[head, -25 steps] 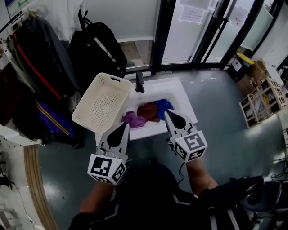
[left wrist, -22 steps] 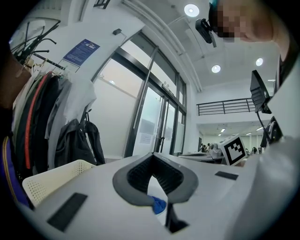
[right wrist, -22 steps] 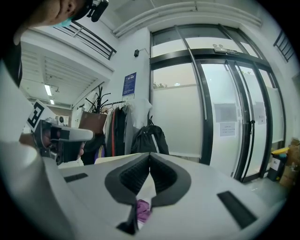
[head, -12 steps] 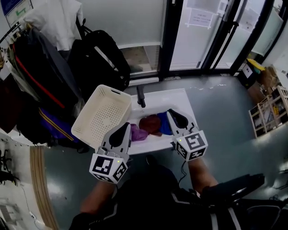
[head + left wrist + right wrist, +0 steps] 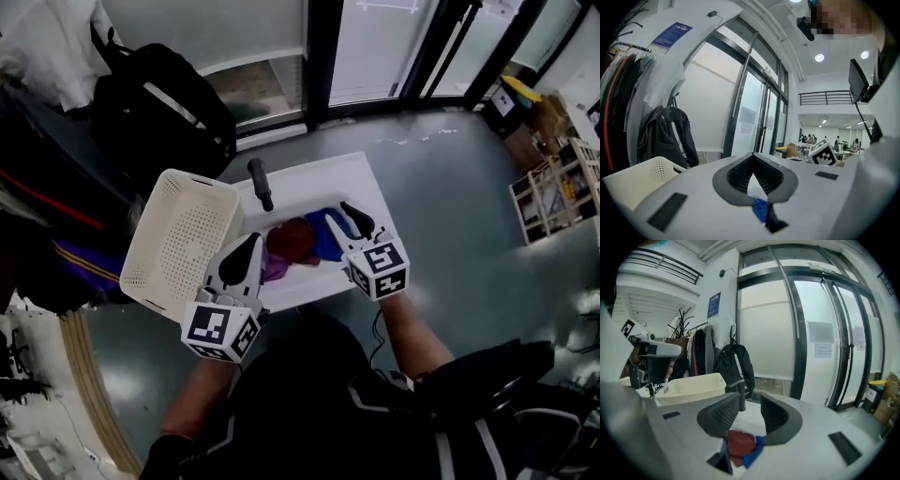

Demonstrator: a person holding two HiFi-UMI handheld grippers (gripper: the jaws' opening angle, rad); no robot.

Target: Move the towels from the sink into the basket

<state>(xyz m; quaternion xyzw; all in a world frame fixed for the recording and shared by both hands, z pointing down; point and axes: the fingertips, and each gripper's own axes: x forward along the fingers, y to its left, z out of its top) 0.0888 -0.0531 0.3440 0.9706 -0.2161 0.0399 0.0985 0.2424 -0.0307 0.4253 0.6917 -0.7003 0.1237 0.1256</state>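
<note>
A white sink (image 5: 361, 183) holds a red-brown towel (image 5: 289, 238), a blue towel (image 5: 326, 234) and a purple towel (image 5: 275, 268). An empty cream basket (image 5: 183, 239) sits tilted at the sink's left. My right gripper (image 5: 356, 217) hovers over the blue towel; its jaws have just been opening and stand apart with nothing between them. In the right gripper view, the right gripper (image 5: 751, 401) looks down on the red-brown towel (image 5: 739, 444) and the blue towel (image 5: 752, 456). My left gripper (image 5: 251, 247) is shut and empty above the purple towel, beside the basket's rim.
A black faucet (image 5: 260, 183) stands at the sink's back edge. Dark bags and coats (image 5: 159, 94) hang at the left behind the basket. Glass doors (image 5: 375, 47) lie beyond the sink. Crates and boxes (image 5: 548, 178) stand on the grey floor at the right.
Both grippers have moved forward and down over the sink. The right gripper's jaws, shut before, now stand apart. The left gripper stays shut.
</note>
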